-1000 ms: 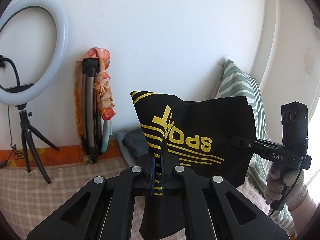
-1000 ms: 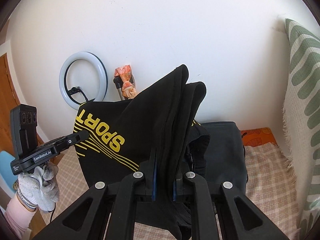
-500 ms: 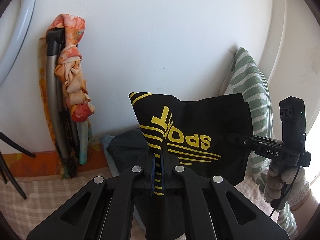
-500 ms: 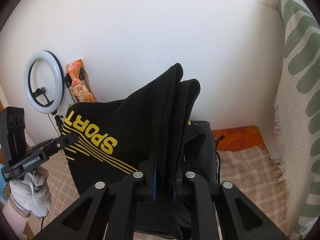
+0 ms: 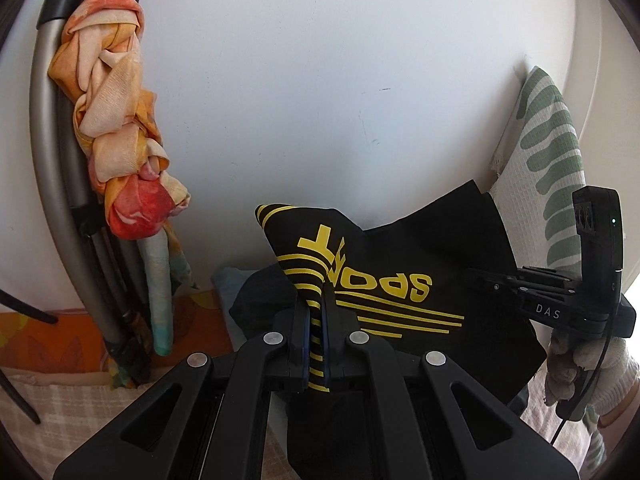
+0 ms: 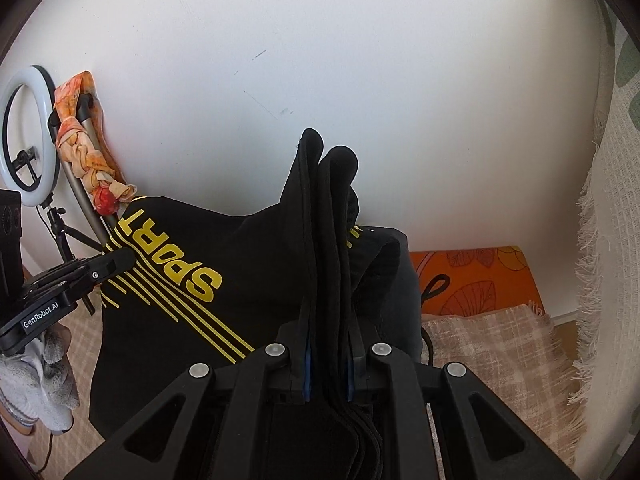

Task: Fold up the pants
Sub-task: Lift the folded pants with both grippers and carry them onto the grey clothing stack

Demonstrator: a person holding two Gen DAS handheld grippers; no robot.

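Observation:
Black pants with yellow "SPORT" lettering and yellow stripes hang stretched in the air between both grippers. My left gripper is shut on the striped yellow corner of the pants. My right gripper is shut on several bunched black layers of the pants. The right gripper also shows in the left wrist view at the cloth's far edge, and the left gripper shows in the right wrist view at the lettered edge. The lower part of the pants is hidden behind the gripper bodies.
A white wall stands close ahead. A folded frame wrapped in orange cloth leans at the left, beside a ring light. A green-patterned white cushion is at the right. A checked blanket and dark clothes lie below.
Both grippers have moved forward toward the wall with the pants held between them. The ring light has slid out of the left wrist view and the wall looms larger.

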